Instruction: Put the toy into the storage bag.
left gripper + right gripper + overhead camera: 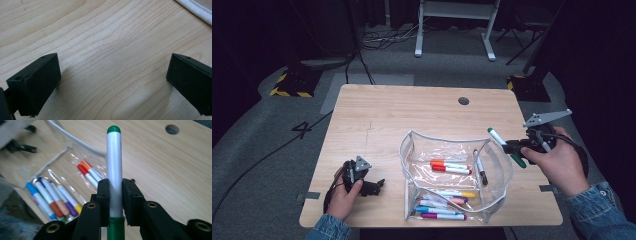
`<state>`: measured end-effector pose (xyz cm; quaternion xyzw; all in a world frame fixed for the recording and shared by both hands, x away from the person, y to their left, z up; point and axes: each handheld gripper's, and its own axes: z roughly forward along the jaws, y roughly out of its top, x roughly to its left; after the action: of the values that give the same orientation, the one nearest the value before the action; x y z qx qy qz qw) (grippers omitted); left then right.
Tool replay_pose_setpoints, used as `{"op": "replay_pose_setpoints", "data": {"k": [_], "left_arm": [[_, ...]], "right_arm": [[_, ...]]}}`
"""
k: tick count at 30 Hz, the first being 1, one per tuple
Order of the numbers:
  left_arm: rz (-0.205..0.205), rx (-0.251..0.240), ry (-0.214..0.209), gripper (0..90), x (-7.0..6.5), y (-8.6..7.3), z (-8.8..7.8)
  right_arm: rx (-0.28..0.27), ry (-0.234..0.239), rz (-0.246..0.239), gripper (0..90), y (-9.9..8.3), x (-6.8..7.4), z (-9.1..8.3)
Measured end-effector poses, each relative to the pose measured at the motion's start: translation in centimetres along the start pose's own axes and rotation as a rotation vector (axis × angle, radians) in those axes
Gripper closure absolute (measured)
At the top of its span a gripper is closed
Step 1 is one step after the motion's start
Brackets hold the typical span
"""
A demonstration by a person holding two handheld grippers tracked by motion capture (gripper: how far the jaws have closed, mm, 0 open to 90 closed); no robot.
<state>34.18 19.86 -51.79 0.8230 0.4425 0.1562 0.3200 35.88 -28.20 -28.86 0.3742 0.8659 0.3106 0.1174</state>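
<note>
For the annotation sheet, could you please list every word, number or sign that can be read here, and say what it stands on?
"4": a black figure marked on the grey floor left of the table.
Markers in the clear pouch: no print can be made out on their barrels.
Green marker in the right gripper: its white barrel shows no lettering.

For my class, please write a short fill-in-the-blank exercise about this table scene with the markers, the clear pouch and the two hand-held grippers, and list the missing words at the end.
1. The right gripper is shut on a white marker whose cap is ____.
2. The other markers lie inside a clear plastic ____.
3. The left gripper has its jaws ____, with nothing between them.
4. The tabletop is made of light ____.

Missing words: green; pouch; open; wood
</note>
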Motion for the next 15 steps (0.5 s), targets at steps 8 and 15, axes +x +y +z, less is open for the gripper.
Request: {"op": "replay_pose_setpoints", "data": {"k": [8,15], "left_arm": [[0.0,0.0,0.001,0.0,0.0,0.0,0.0],[0.0,0.0,0.0,0.0,0.0,0.0,0.0]], "right_arm": [[0.019,0.081,-0.116,77.0,3.0,3.6,0.0],[0.101,0.158,-0.217,77.0,3.9,6.4,2.8]]}}
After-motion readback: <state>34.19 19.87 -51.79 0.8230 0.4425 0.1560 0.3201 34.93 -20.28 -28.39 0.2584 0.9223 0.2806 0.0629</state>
